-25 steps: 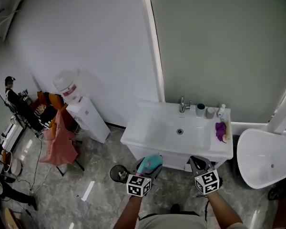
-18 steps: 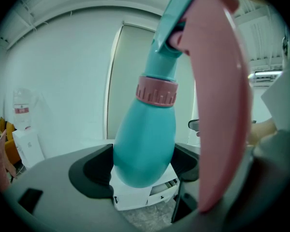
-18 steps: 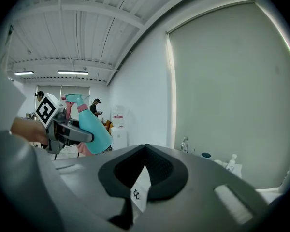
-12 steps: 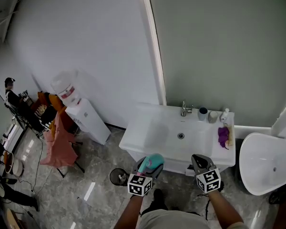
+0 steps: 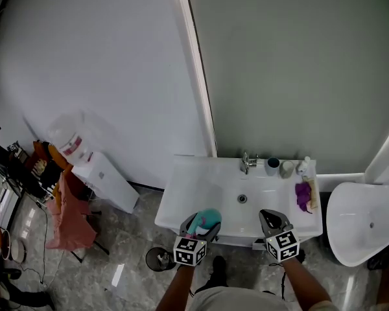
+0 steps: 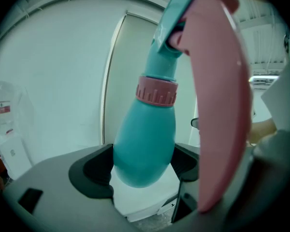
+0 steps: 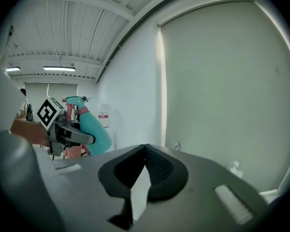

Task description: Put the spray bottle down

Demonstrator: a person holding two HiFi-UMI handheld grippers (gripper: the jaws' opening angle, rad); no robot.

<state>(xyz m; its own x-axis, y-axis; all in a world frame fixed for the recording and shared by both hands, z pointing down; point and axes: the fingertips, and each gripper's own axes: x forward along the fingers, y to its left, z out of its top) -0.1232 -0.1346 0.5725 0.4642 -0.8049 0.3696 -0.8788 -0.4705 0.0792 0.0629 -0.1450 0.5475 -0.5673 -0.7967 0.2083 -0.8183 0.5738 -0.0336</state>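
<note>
Left forearm (image 5: 175, 289) and right forearm (image 5: 299, 281) reach forward side by side, low in head view. Left gripper (image 5: 198, 225) pitched slightly down, fingers (image 6: 93, 172) clamped on bottle (image 5: 205, 219) belly. Right gripper (image 5: 270, 217) near level, fingers (image 7: 159, 170) closed tip to tip, nothing between. Grippers apart, abreast.

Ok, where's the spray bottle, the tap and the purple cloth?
spray bottle (image 6: 145, 149): left gripper view, on its round teal belly.
tap (image 5: 245, 162): head view, on its metal spout.
purple cloth (image 5: 303, 195): head view, on its crumpled middle.
</note>
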